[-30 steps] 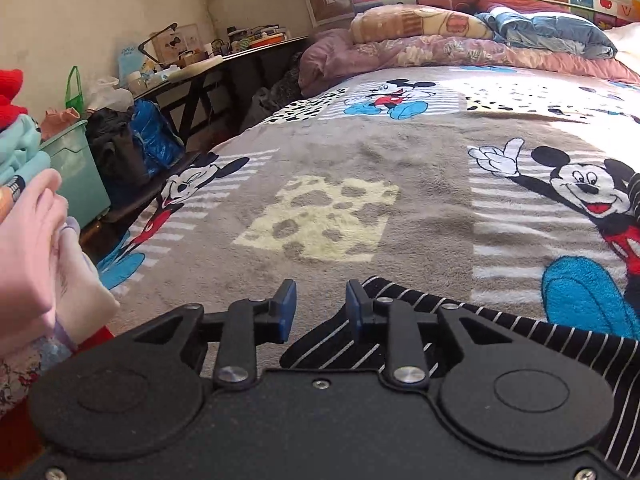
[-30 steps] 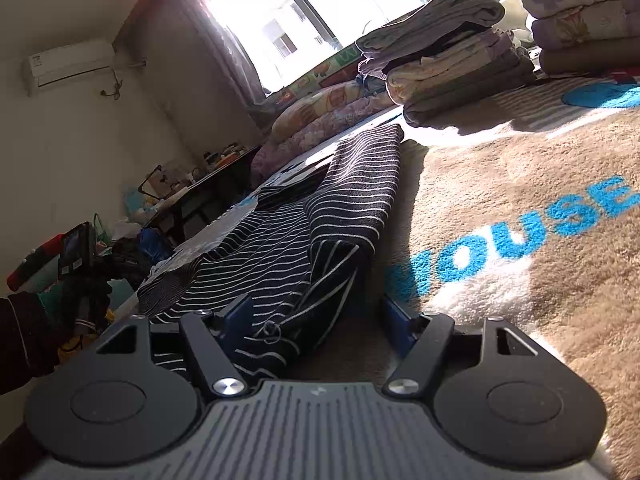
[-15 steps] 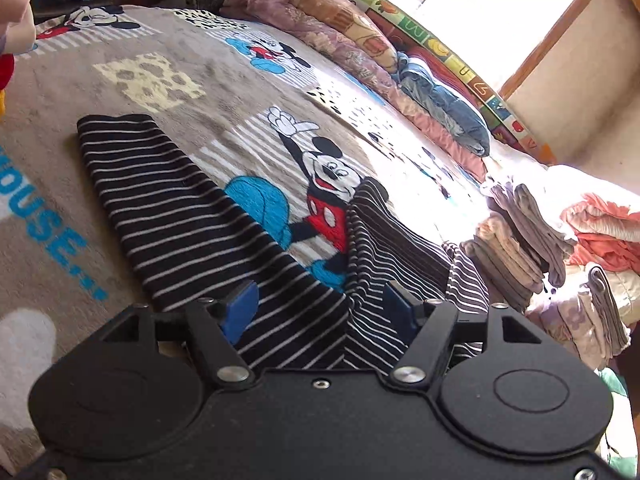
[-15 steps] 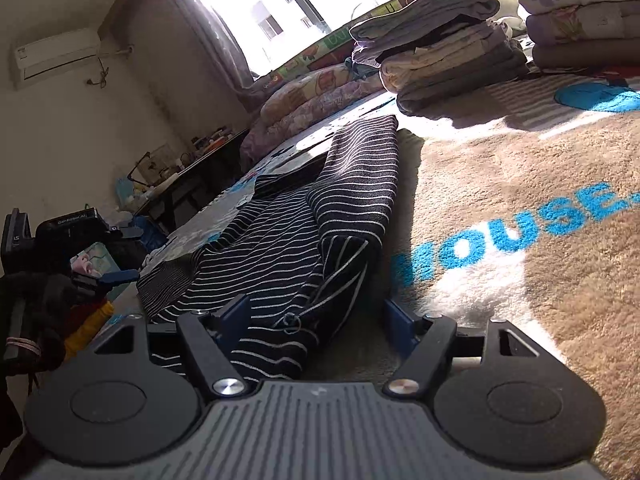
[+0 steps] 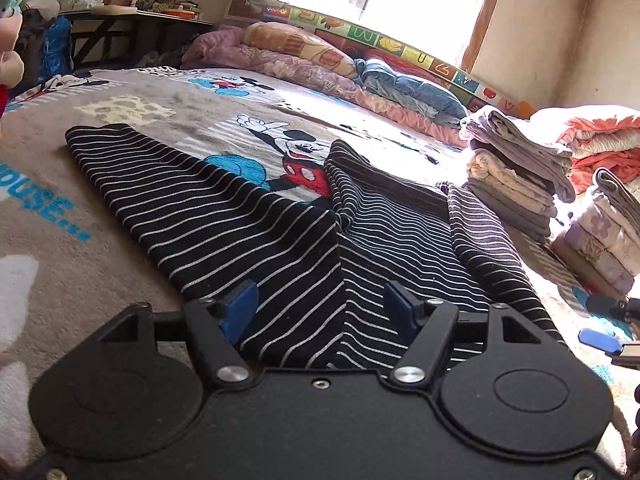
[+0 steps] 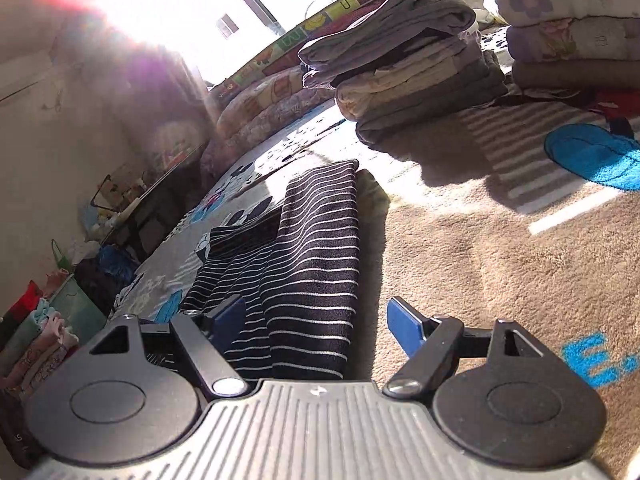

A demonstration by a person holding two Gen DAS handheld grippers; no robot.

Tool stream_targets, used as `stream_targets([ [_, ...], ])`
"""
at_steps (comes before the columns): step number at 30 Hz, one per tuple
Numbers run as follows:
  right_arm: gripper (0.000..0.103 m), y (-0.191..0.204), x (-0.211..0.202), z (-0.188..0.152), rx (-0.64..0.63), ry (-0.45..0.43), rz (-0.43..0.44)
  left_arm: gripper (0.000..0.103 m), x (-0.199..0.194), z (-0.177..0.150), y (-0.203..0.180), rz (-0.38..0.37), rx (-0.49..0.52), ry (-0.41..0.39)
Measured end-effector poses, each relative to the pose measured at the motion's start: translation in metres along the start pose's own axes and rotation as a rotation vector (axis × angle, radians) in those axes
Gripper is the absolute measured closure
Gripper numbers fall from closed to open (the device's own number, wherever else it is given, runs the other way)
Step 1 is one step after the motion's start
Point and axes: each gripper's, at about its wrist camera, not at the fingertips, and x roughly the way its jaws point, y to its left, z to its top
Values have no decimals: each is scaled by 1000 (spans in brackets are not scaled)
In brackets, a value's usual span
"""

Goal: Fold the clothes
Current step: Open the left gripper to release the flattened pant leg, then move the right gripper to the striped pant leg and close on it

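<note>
Striped garment [image 5: 248,232], black with thin white lines, lies spread on the cartoon-print blanket [image 5: 168,148] that covers the bed; in the left wrist view one part of it reaches away toward the upper left, and two narrower parts run toward the window side, with a bare patch of blanket between them; the near edge of the cloth goes under the left gripper [image 5: 321,306]. This claw is spread wide, its two blue pads apart with the striped cloth lying between and below them; whether the pads touch the cloth I cannot tell. The right gripper [image 6: 316,320] is also spread wide; a folded strip of the same garment [image 6: 316,264] lies between its pads, nearer to the left pad, and the right pad stands over bare beige blanket [image 6: 480,260]; nothing is pinched. At the right edge of the left wrist view a blue pad of the other gripper [image 5: 600,338] shows, low beside the garment. Stacks of folded clothes [image 6: 412,80] stand on the blanket behind the garment, near but apart from it; pillows and quilts [image 5: 304,60] lie along the window wall.
</note>
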Motion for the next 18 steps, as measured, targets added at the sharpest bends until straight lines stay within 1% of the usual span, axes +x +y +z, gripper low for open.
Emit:
stream_targets([
  [2,26,2,22,25,-7,-3,3,34,7,-4,2,11,1,15],
  [4,27,4,47,48,-29,3,1,31,12,-8,-1,17,36,17],
  [5,30,5,60,59,-41,8,-5,26,13,-10,-4,21,57,15],
  [6,31,5,71,68,-52,16,-13,20,14,-12,-7,26,78,14],
  [7,32,5,82,75,-61,29,-23,17,16,-14,-11,35,106,14],
  [8,36,4,94,81,-69,43,-37,15,17,-16,-16,47,139,13],
  [9,39,3,105,86,-75,52,-53,15,18,-18,-19,58,160,12],
  [10,39,1,115,91,-81,61,-70,15,18,-18,-20,64,166,11],
  [13,42,-3,136,99,-84,71,-94,14,18,-18,-17,59,161,11],
  [14,44,-5,142,101,-82,73,-98,14,18,-18,-17,57,158,11],
  [18,45,-7,160,109,-67,80,-92,12,19,-19,-19,60,168,11],
])
